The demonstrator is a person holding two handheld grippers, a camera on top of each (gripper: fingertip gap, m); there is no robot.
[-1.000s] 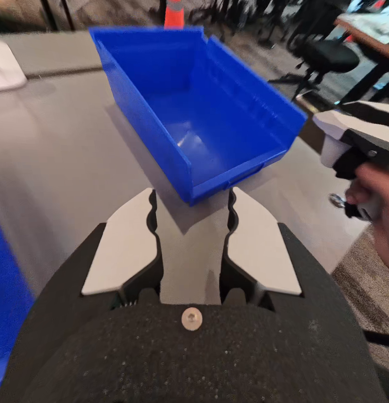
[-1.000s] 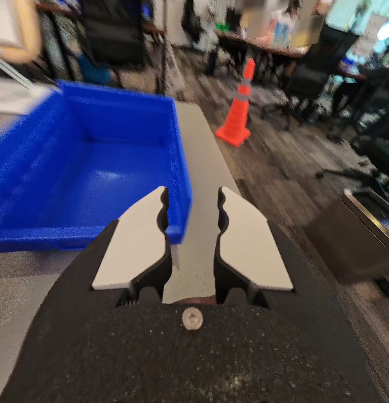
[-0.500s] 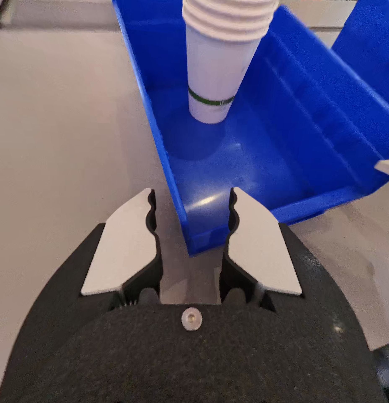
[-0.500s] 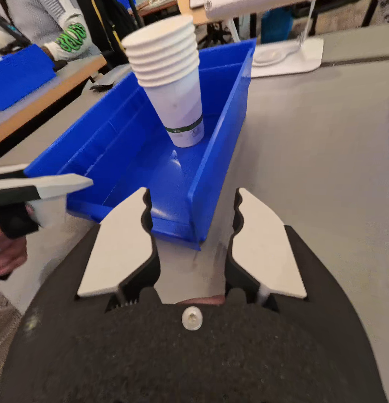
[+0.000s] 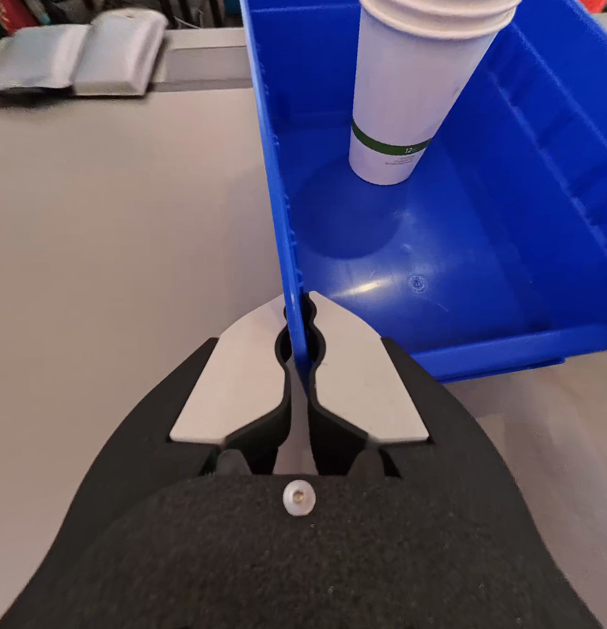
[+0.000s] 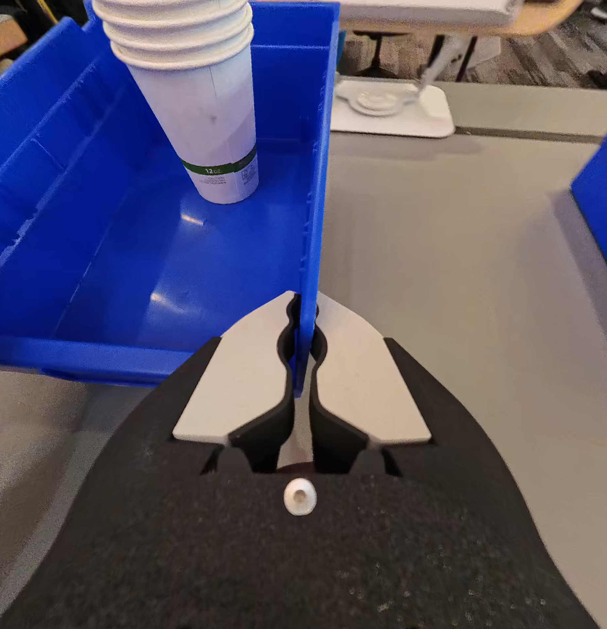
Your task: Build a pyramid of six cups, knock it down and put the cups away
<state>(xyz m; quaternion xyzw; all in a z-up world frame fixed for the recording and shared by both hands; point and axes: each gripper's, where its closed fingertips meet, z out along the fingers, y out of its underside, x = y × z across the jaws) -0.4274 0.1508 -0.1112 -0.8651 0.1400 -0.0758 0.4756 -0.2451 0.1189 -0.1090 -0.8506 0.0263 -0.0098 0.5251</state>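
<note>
On the grey surface (image 5: pixel 108 204) sits the blue bin (image 5: pixel 516 204). Left tool (image 5: pixel 297 326) is clamped on the bin's left wall near its front corner; right tool (image 6: pixel 306 326) is clamped on its right wall likewise. Inside the bin, toward the back, stands the nested cup stack (image 6: pixel 207 112).

Left gripper (image 5: pixel 297 306) on bin wall (image 5: pixel 278 190)

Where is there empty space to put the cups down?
Inside the blue bin, the floor in front of the stack of cups is bare. The grey table left of the bin is free up to the silver pouches. It is crowded at the near corners, where the left gripper and right gripper clamp the walls.
</note>
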